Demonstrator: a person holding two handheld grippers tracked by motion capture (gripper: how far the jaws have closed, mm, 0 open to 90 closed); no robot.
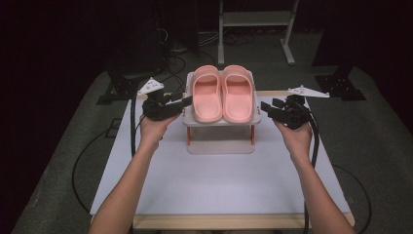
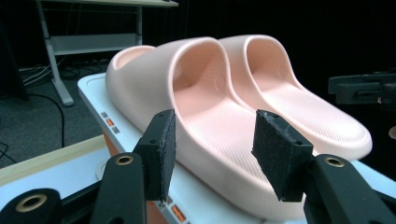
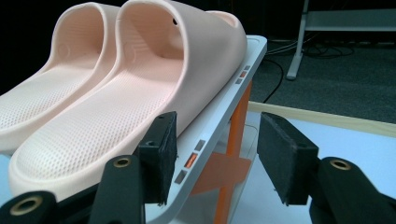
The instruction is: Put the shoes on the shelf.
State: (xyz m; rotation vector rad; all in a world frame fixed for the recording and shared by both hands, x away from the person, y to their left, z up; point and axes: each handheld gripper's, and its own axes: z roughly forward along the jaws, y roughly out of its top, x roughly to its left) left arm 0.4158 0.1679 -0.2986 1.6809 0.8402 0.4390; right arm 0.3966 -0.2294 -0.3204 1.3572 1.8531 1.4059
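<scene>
Two pink slippers [image 1: 222, 92] crowd the white rack [image 1: 221, 122]; cables [image 1: 170, 63] trail behind.

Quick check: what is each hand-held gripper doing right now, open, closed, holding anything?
Left hand-held gripper: open, nothing gripped, beside the left pink slipper.
Right hand-held gripper: open, nothing gripped, at the edge of the white rack.

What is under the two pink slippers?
The pink slippers rest side by side on the top shelf of a small white rack with orange legs, standing on the table. The slippers cover the shelf surface beneath their soles.
</scene>
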